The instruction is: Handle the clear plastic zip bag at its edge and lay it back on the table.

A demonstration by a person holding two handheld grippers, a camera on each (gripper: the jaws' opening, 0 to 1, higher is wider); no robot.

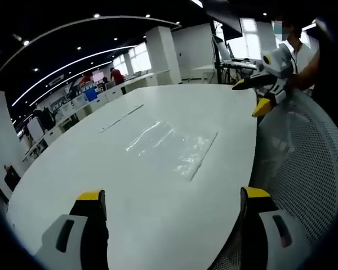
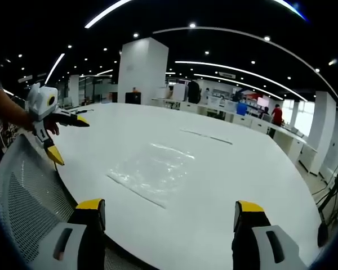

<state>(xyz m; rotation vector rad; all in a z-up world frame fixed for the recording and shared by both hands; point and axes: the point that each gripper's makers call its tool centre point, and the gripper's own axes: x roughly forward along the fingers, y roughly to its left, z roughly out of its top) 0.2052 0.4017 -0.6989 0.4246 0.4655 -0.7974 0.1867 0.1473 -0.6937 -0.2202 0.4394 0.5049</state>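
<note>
The clear plastic zip bag (image 1: 172, 147) lies flat on the white table (image 1: 90, 169), its zip edge toward the right of the left gripper view. My left gripper (image 1: 174, 202) is open above the table's near side, short of the bag, nothing between its yellow-tipped jaws. In the right gripper view the same bag (image 2: 152, 171) lies flat ahead of my right gripper (image 2: 169, 214), which is open and empty over the table edge. The right gripper (image 1: 265, 93) also appears at the upper right of the left gripper view; the left gripper (image 2: 59, 135) shows open at the left of the right gripper view.
A white mesh chair back (image 1: 304, 152) stands at the table's edge; it shows again as mesh chair (image 2: 28, 191). A thin strip (image 1: 121, 118) lies on the table beyond the bag. Desks, a pillar (image 2: 143, 70) and people stand in the background.
</note>
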